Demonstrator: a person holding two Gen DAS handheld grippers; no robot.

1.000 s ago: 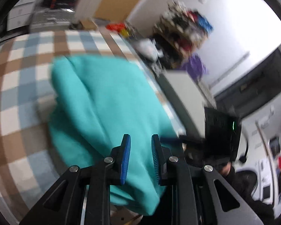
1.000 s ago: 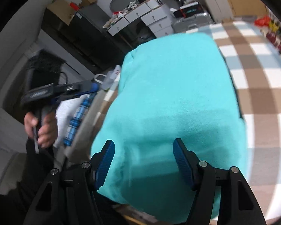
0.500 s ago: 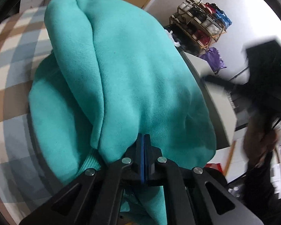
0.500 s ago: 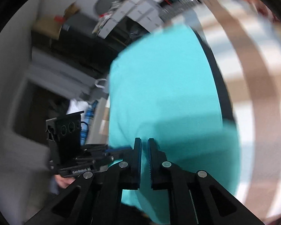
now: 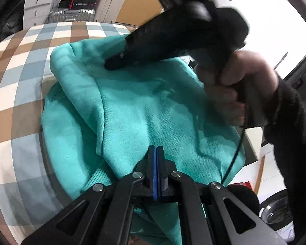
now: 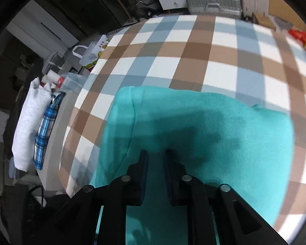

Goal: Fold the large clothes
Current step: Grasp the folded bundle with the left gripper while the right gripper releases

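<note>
A teal sweatshirt [image 5: 144, 110] is being folded on the checked bedcover [image 5: 24, 65], where it is lying bunched at the near edge. Its near hem is being pinched by the left gripper [image 5: 156, 153], whose fingers are pressed together on the cloth. The right gripper [image 6: 155, 159] is being held over the same garment with a narrow gap between its fingers; whether cloth is being caught there cannot be told. Judged from this, the pinched edge is next to be carried forward across the body, both sides kept level.
</note>
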